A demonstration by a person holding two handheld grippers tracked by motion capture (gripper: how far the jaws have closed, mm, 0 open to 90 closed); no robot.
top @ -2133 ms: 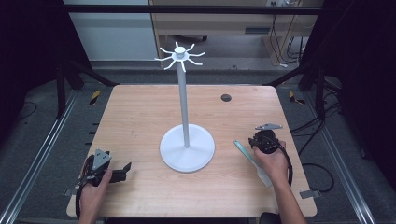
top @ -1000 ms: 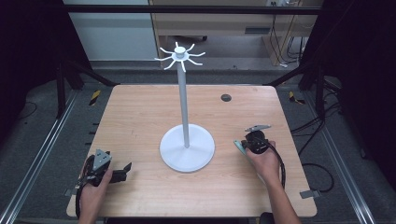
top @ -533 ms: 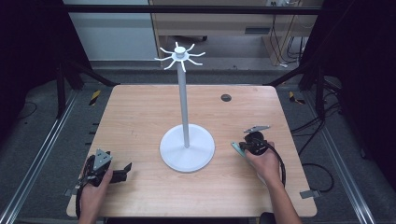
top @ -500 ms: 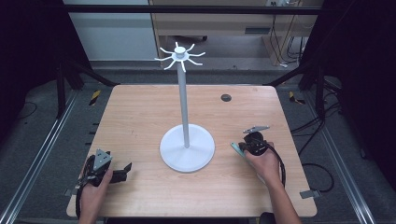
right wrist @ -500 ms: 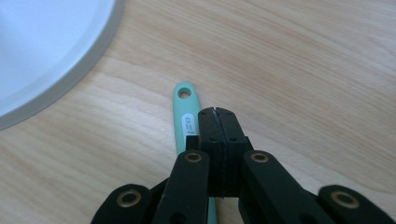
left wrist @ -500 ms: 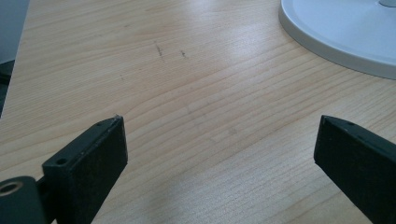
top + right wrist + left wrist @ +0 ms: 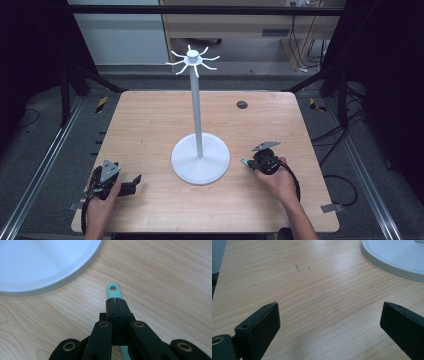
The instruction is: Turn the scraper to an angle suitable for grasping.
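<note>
Right gripper (image 7: 116, 305) fingers pinched together on teal handle (image 7: 114, 290) just behind hanging hole; handle flat on bench (image 7: 150, 120), right of white stand base (image 7: 200, 159), close but apart. Likely step: lift, hang on hook at top (image 7: 192, 57). Keep grip square, raise level, clear base rim. Left gripper (image 7: 329, 322) fingers wide, empty, resting at near-left of bench.
</note>
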